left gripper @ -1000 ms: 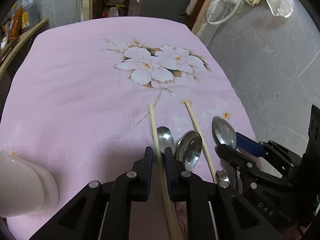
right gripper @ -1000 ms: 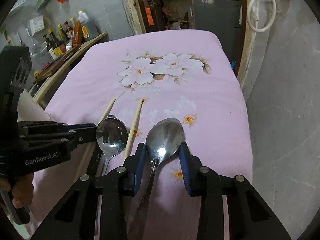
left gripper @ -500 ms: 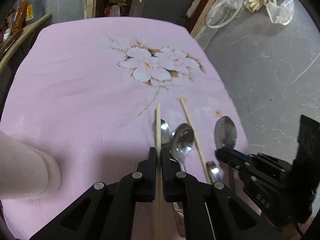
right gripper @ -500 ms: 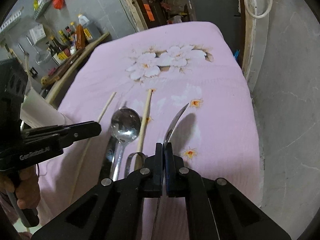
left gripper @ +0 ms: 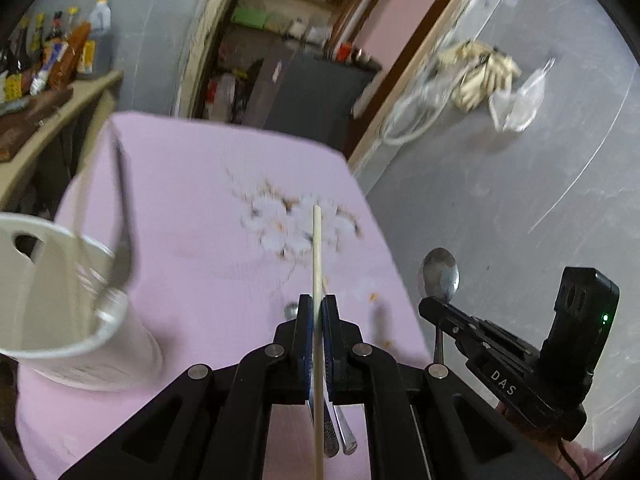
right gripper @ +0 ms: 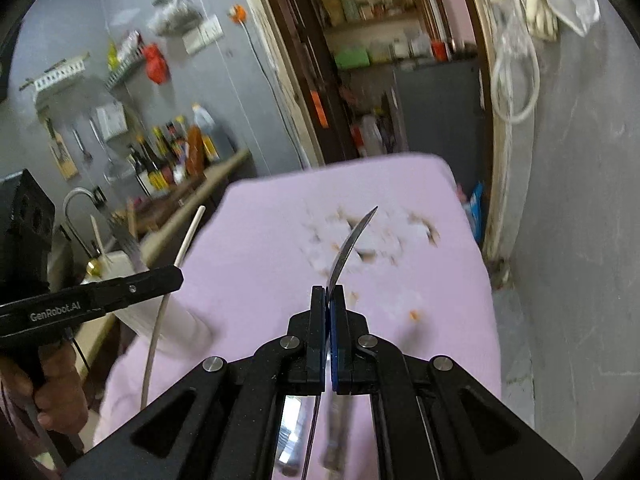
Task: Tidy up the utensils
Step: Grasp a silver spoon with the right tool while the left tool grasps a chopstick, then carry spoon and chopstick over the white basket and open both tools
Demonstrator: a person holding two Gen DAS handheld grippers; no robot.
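Note:
My left gripper (left gripper: 316,308) is shut on a pale wooden chopstick (left gripper: 317,248) and holds it lifted above the pink floral cloth (left gripper: 208,200). A white utensil cup (left gripper: 60,300) stands at the left and holds several utensils, a fork among them. My right gripper (right gripper: 329,292) is shut on a metal spoon (right gripper: 354,236), seen edge-on and lifted off the cloth. The spoon bowl also shows in the left wrist view (left gripper: 439,276). Utensil handles (left gripper: 338,428) lie on the cloth under my left gripper.
A wooden counter (right gripper: 192,208) with sauce bottles (right gripper: 176,152) runs along the left of the table. A grey wall (left gripper: 520,200) stands close on the right. A dark cabinet (left gripper: 312,92) sits behind the table's far edge.
Both grippers have risen off the cloth, the left with the chopstick and the right with the spoon. The left has swung toward the white cup, which now shows its open top.

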